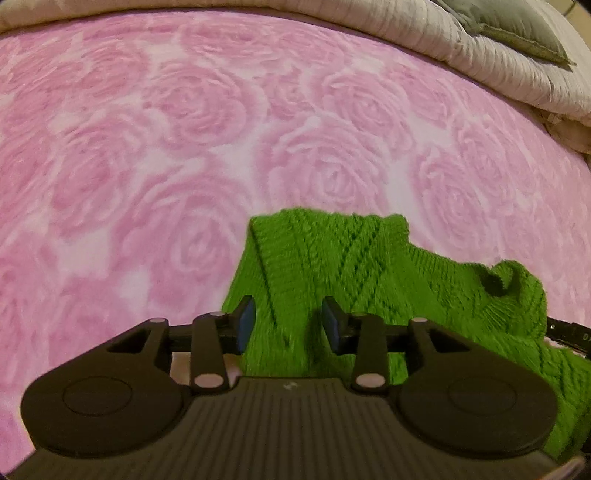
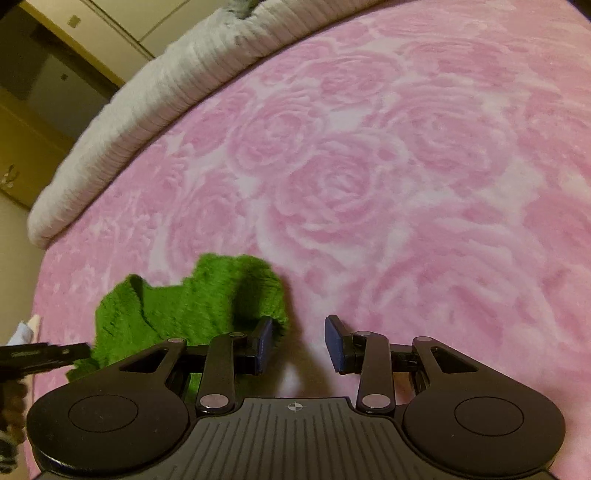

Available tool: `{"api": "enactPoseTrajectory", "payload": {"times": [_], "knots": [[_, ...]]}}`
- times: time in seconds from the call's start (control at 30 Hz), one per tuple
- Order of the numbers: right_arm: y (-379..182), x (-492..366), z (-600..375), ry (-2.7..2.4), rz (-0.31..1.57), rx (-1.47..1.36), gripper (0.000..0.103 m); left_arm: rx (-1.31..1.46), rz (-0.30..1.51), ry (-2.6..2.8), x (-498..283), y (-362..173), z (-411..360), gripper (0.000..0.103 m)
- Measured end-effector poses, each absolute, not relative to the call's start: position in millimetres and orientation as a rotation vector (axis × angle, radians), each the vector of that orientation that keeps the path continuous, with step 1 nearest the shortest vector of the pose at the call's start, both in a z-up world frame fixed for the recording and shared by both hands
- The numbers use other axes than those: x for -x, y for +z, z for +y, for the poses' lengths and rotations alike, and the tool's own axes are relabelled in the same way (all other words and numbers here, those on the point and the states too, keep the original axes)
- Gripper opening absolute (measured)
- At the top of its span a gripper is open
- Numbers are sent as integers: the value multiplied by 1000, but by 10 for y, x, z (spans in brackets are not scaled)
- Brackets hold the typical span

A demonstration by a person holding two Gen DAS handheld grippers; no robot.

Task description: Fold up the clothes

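Left wrist view: the green sweater [image 1: 369,280] fills the lower middle, showing its cable-knit pattern and, toward its right end, a ribbed opening that may be a cuff or neck. Right wrist view: only a crumpled end of the sweater [image 2: 192,302] shows, the knit pattern blurred. This view alone takes in the room beyond the bed: a pale wall with cupboard doors [image 2: 55,74] at upper left.

The left claw [image 1: 288,325] is released, its blue pads spread apart, with the sweater lying directly beneath and between them; whether the pads touch the knit cannot be told. The right claw [image 2: 299,341] is likewise released, holding nothing. The sweater lies to its left, its near edge just beside the left pad, and bare blanket shows in the gap between the pads. At the left edge of the right wrist view, a dark part of the left claw's body reaches in beside the sweater.

The sweater rests on a pink blanket [image 1: 184,147] with a raised rose pattern, spread over the bed. Beyond the sweater, along the blanket's far edge, lies a ribbed grey-white quilt [image 1: 498,62]. On it, in the left wrist view, sits a grey-green pillow [image 1: 517,29].
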State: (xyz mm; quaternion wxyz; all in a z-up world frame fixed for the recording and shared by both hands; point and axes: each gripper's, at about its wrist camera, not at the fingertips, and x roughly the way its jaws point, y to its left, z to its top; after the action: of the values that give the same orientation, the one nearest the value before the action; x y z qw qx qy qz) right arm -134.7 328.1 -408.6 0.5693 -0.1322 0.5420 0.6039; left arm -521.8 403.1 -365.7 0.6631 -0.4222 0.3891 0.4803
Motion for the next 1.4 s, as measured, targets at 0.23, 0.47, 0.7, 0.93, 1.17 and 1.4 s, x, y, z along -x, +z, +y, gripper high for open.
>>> {"api": "enactPoseTrajectory", "payload": {"times": [0.23,0.47,0.7,0.93,1.17,1.4], "knots": [[-4076,1553,3471,1521,1189,380,3,913,841,1008,5184,-3775,4144,5],[-3421,1567,3722,1626,934,388,2,838,635,1042,5425,-3173,4470,4],[-2827,1389,4274,1585,733,281,2,652,557,1086,5461,-2641,4891,19],[-3150,1204,4423,1342,923,379,41,789,758,1188,5667,-3132,4803,31],[-3691,1355,3131,1230,1336,394,41,1062,880,1095,5894,-3500,3688,30],[-3761,1475,1828,1017,1704,158,41,1252,916,1075,6090,-3432,2622,30]]}}
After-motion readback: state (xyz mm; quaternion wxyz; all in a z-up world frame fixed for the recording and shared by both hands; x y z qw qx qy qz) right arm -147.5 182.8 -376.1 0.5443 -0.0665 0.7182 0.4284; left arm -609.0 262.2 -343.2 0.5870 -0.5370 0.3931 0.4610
